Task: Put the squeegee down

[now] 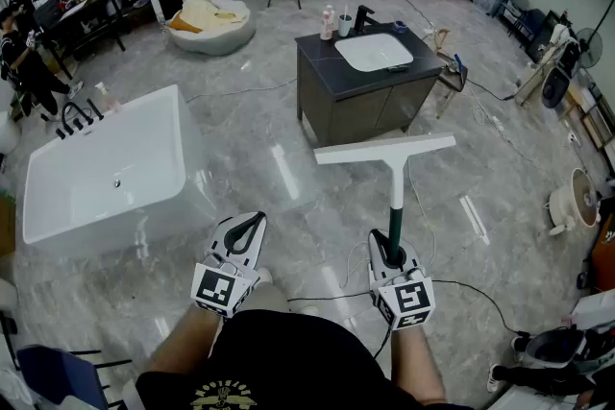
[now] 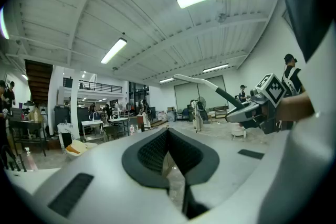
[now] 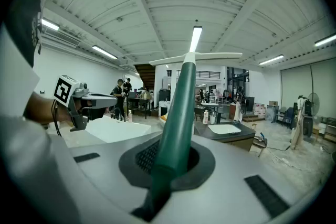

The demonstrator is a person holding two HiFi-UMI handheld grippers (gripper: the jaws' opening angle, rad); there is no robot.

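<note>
The squeegee has a dark green handle (image 1: 394,216) and a long white blade (image 1: 384,150). My right gripper (image 1: 389,243) is shut on the handle's lower end and holds the squeegee out over the marble floor, blade farthest from me. In the right gripper view the handle (image 3: 181,107) rises from between the pads to the white blade (image 3: 197,57). My left gripper (image 1: 258,220) hangs beside it to the left, with its tips together and nothing between them. From the left gripper view (image 2: 168,131), the squeegee (image 2: 210,85) and the right gripper (image 2: 252,110) show at the right.
A white bathtub (image 1: 106,173) stands on the floor at the left. A dark cabinet with a white sink (image 1: 360,86) is ahead, just beyond the blade. Black cables (image 1: 452,288) cross the floor at the right, near a fan (image 1: 574,202). People stand at the far left (image 1: 24,53).
</note>
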